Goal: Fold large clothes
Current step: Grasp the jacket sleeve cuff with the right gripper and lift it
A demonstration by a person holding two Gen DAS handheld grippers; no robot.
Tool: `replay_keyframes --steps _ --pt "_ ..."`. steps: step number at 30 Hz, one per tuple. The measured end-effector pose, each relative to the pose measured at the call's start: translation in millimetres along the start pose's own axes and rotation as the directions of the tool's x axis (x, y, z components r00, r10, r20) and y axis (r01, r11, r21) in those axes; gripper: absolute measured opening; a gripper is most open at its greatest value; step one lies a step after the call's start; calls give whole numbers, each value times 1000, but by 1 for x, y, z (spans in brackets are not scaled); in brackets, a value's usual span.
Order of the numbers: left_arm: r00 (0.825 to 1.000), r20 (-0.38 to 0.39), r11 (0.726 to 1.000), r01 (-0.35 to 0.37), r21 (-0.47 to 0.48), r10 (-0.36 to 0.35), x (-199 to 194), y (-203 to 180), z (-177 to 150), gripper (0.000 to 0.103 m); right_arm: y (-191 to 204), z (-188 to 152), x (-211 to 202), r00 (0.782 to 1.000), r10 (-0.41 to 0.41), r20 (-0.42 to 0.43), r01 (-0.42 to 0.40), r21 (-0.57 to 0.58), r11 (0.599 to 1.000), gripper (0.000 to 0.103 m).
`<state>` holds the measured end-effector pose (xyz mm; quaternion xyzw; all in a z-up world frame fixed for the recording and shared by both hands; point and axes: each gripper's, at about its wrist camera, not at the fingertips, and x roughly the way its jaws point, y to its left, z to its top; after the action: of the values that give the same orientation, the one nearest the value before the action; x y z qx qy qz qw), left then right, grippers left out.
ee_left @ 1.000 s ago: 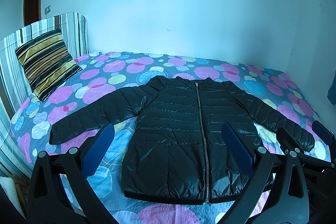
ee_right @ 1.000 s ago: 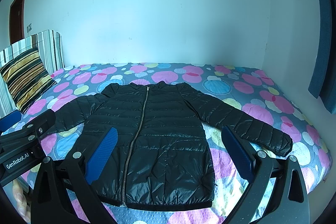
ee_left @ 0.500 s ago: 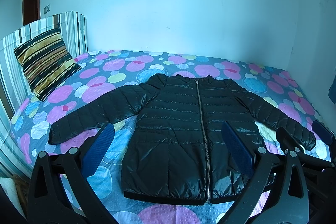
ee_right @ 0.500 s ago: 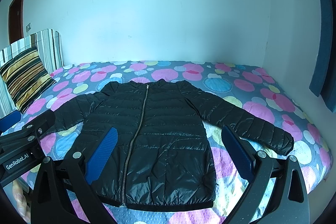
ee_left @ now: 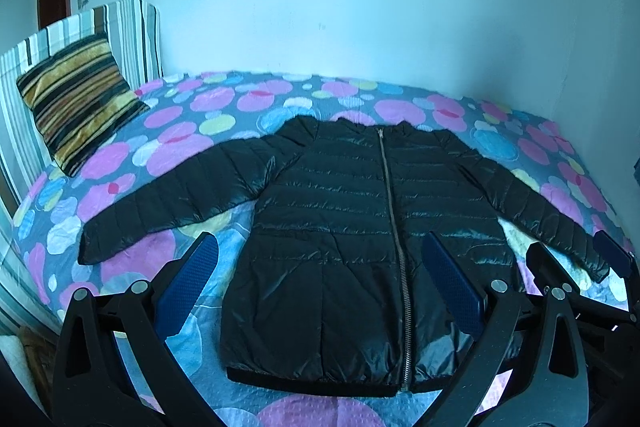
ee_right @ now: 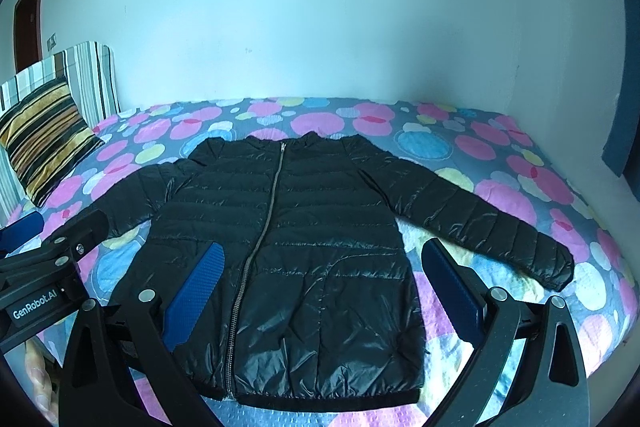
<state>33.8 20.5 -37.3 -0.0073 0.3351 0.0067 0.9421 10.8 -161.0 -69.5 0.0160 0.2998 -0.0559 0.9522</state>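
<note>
We hold both tools above the near edge of the bed with the spotted pink, blue and yellow cover (ee_left: 192, 131), and the glossy black quilted puffer jacket (ee_left: 344, 227) lies flat on it ahead of us, zipped, hem toward us and collar toward the far wall, so its long axis runs straight away from us along the silver zipper (ee_left: 394, 227). Both sleeves spread out sideways and slightly down. The left tool (ee_left: 320, 283) has its blue-padded jaws spread wide and holds nothing; it faces the hem, left of the zipper. The right tool (ee_right: 320, 285) is likewise spread and empty, over the jacket's right half. We judge folding has not begun. The jacket's left sleeve (ee_left: 168, 199) lies nearer the left tool, the right sleeve (ee_right: 488, 223) nearer the right one, so each would probably take its own side inward. A striped brown and yellow cushion (ee_left: 76, 99) leans well apart by the headboard.
</note>
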Motion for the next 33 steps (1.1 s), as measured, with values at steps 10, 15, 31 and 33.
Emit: replay_keyframes --steps 10,15,31,33 --pt "987 -65 989 -146 1 146 76 25 7 101 -13 -8 64 994 1 -111 5 50 999 98" --pt "953 -93 957 -289 12 289 124 53 13 101 -38 -11 97 988 -22 -150 37 98 994 98" --pt "737 -216 759 -651 31 641 213 167 7 101 -241 -48 137 922 -257 -289 372 482 793 84" --pt "725 -225 749 -661 34 651 218 173 4 101 -255 -52 141 909 -275 -313 403 496 769 64"
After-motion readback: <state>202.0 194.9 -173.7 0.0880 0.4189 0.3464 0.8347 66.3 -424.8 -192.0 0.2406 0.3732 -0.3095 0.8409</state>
